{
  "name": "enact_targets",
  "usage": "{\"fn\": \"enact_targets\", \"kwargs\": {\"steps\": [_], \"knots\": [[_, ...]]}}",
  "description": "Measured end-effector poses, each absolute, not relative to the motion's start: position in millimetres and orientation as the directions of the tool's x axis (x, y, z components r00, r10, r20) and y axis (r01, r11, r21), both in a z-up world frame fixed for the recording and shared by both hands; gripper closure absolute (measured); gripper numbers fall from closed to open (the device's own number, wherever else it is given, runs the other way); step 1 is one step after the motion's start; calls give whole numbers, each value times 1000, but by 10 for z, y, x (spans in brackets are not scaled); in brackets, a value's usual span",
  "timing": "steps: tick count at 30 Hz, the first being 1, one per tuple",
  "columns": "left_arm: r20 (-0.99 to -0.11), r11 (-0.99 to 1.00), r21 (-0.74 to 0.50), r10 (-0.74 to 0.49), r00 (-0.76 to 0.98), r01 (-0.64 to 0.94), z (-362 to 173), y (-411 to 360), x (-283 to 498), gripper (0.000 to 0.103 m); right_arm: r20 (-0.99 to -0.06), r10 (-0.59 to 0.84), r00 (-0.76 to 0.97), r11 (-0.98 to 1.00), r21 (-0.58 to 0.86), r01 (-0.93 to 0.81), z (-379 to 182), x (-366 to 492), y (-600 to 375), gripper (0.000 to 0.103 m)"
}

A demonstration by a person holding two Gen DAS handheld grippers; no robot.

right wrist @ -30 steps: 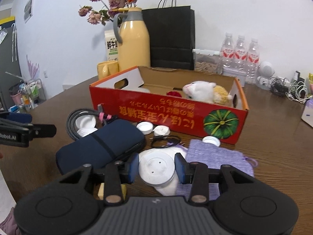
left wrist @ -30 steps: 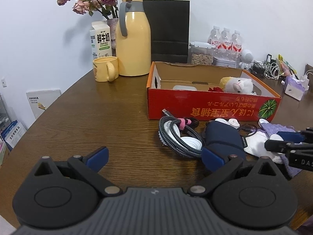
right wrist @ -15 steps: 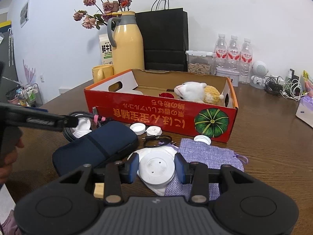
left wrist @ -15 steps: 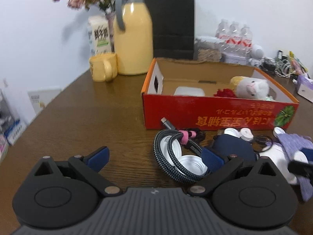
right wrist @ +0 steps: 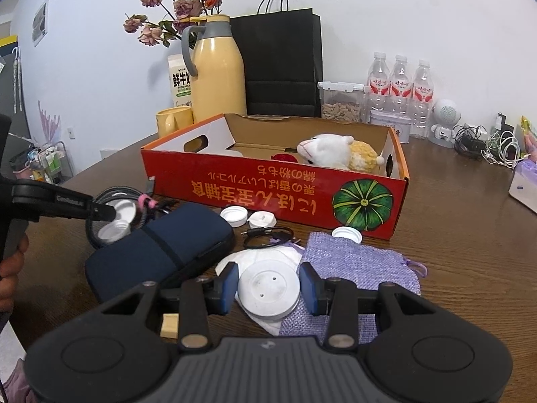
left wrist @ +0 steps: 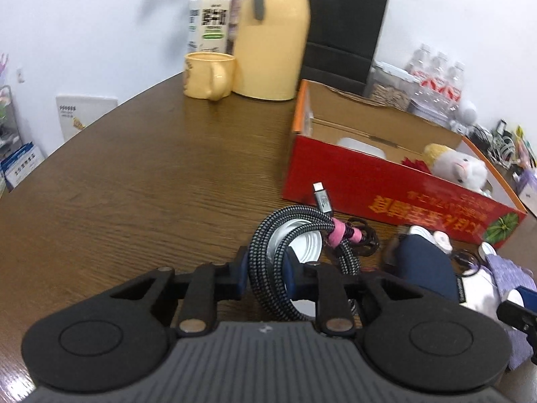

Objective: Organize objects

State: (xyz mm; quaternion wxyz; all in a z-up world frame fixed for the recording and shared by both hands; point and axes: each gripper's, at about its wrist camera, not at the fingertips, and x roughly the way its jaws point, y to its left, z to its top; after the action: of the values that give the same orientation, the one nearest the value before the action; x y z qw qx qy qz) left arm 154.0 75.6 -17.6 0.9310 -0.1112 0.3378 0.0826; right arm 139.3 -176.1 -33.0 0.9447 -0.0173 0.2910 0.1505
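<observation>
braided cable coil (left wrist: 285,245): on table (left wrist: 134,184), just in front of red box (left wrist: 369,184) | left gripper (left wrist: 266,273): jaws just closed, clamped on coil's near loops | right gripper (right wrist: 268,288): pads straddling white round lid (right wrist: 268,288); contact unclear | navy pouch (right wrist: 157,248): beside coil

We read the following markings. The red cardboard box (right wrist: 268,194) carries upside-down Japanese-style lettering in yellow on its front wall, beside a green pumpkin emblem (right wrist: 362,203). The milk carton (left wrist: 209,21) shows bold black Chinese characters, with "FRESH MILK" legible beneath them in the right wrist view. The three water bottles (right wrist: 399,87) bear red-and-white labels, too small to read. The left gripper (right wrist: 72,199) arm carries white lettering, blurred.
</observation>
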Motion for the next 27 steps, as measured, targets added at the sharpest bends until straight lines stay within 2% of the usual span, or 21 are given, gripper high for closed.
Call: {"fn": "enact_targets", "kwargs": {"steps": [6, 7, 8, 9, 10, 11, 14, 22, 27], "knots": [[-647, 953, -151, 107, 755, -264, -178, 906, 1533, 79, -555, 276, 785, 954, 56, -295, -332, 1384, -1759, 65], [-645, 954, -142, 114, 756, -265, -173, 901, 1526, 72, -555, 276, 785, 954, 56, -295, -332, 1384, -1758, 65], [-641, 955, -132, 121, 757, -265, -167, 888, 1514, 51, -555, 276, 785, 954, 56, -295, -332, 1384, -1758, 65], [-636, 958, -124, 124, 761, -259, -156, 872, 1498, 36, -555, 275, 785, 954, 56, -295, -332, 1383, -1758, 65], [-624, 961, -119, 124, 772, -251, -142, 851, 1470, 11, -555, 275, 785, 954, 55, -295, -332, 1383, -1758, 65], [-601, 966, -110, 124, 789, -236, -120, 821, 1424, 6, -555, 275, 785, 954, 56, -295, -332, 1383, -1758, 65], [-567, 985, -31, 121, 815, -168, -56, 634, 1356, 0, -556, 275, 784, 954, 57, -295, -330, 1382, -1760, 65], [-564, 959, 283, 190, 804, -28, -216, 98, 1419, 0, -549, 277, 788, 954, 63, -292, -313, 1365, -1802, 65], [-572, 954, 299, 173, 802, 7, -238, 132, 1477, 0, -549, 273, 790, 957, 70, -282, -325, 1363, -1856, 65]]}}
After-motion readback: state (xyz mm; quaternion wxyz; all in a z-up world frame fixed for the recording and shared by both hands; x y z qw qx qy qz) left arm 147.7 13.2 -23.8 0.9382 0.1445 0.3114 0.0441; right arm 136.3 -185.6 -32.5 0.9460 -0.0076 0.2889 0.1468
